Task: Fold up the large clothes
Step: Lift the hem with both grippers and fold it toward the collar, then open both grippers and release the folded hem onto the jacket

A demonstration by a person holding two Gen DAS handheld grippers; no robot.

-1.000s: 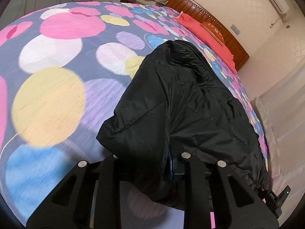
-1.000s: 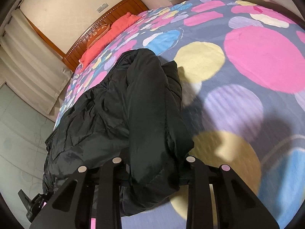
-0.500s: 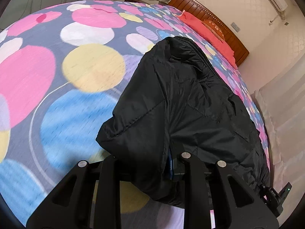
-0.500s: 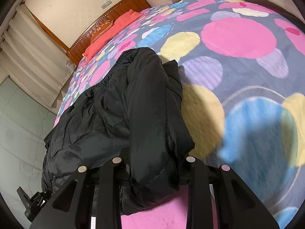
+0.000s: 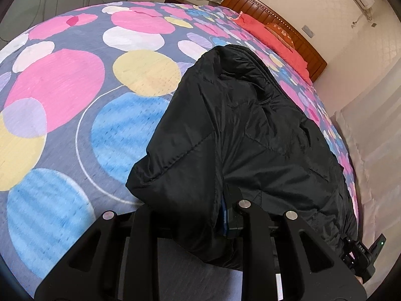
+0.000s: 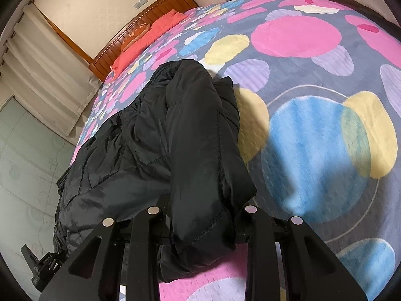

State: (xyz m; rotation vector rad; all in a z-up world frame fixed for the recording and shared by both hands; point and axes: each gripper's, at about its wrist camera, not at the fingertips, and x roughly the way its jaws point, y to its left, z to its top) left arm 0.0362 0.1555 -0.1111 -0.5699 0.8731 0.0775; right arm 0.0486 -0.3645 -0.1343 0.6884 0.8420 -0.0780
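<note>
A fold of the black jacket (image 5: 240, 135) is clamped between the fingers of the left gripper (image 5: 193, 215), another fold likewise by the right gripper (image 6: 200, 213), the garment being draped from both over the spotted bedspread (image 5: 75, 95), with a red pillow (image 6: 140, 40) and wooden headboard (image 5: 295, 42) noted beyond.

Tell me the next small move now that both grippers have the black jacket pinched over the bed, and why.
Probably carry both ends forward together and lay the held edge down. The left gripper and right gripper each pinch the black jacket, whose far part rests on the dotted bedspread, so the fold looks unfinished.
</note>
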